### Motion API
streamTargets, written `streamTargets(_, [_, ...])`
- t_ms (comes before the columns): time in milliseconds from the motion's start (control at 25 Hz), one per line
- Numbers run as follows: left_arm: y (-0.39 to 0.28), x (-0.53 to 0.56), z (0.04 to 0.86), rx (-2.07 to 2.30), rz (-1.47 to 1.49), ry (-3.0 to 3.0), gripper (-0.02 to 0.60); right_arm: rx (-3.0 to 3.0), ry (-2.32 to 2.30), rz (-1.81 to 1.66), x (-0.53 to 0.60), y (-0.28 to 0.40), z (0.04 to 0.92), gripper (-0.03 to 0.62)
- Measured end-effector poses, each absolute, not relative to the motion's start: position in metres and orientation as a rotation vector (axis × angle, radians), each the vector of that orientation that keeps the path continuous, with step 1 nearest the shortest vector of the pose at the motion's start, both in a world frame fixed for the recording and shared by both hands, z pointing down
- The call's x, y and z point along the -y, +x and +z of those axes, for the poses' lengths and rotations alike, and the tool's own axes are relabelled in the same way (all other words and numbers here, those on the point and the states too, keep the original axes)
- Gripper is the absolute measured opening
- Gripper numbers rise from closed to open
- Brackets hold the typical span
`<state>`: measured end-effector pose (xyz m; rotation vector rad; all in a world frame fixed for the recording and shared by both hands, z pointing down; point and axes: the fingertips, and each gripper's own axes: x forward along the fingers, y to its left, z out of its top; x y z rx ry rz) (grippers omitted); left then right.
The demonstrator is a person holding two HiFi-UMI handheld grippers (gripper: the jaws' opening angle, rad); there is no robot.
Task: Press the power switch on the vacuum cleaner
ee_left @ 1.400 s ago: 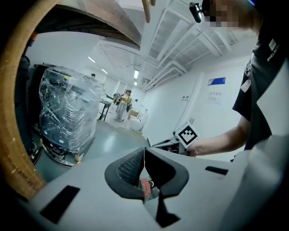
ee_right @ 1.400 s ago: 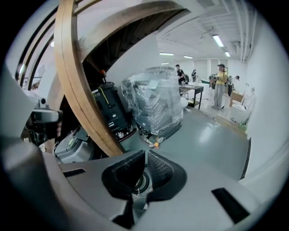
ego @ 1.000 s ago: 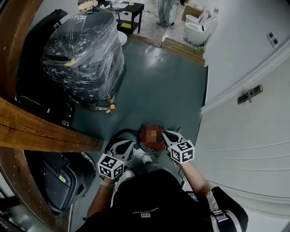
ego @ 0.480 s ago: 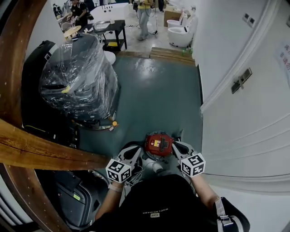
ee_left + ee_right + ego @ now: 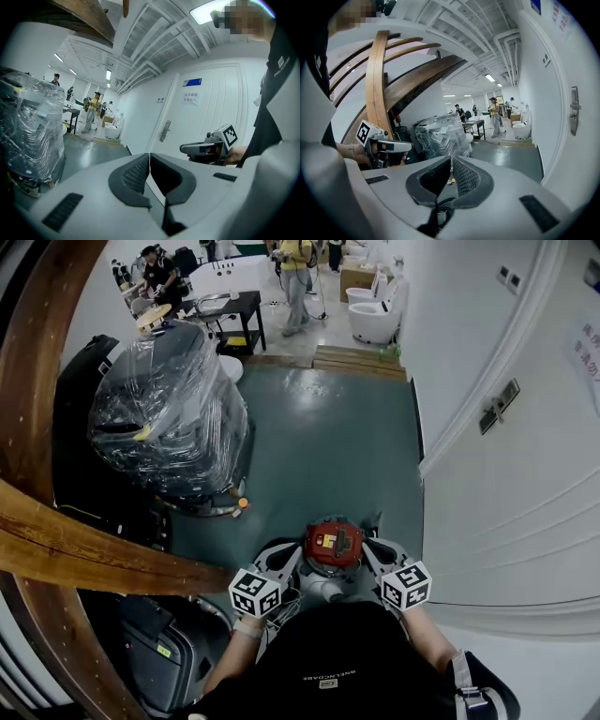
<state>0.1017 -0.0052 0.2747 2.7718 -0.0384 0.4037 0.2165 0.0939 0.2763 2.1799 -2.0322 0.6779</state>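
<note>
In the head view the vacuum cleaner stands on the grey-green floor right in front of me; it has a round red top with a small yellow label. My left gripper is held just left of it and my right gripper just right of it, both above the floor and apart from the red top. The left gripper view shows its jaws shut on nothing, with the right gripper beyond them. The right gripper is also shut and empty, facing the left gripper. No switch can be made out.
A plastic-wrapped machine stands to the left on the floor. Curved wooden beams cross the left side. A white wall with doors runs along the right. Far back are a black table, a toilet and people.
The head camera has tilted up a little, so the vacuum cleaner and both grippers sit lower in the picture. The grippers still flank the red top, both shut.
</note>
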Motion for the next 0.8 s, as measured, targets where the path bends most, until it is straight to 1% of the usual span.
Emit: streamTargets(800, [0.116, -0.024, 0.277, 0.034, 0.424, 2.777, 0.015, 2.032, 2.203, 0.718, -0.119, 0.234, 0.28, 0.034])
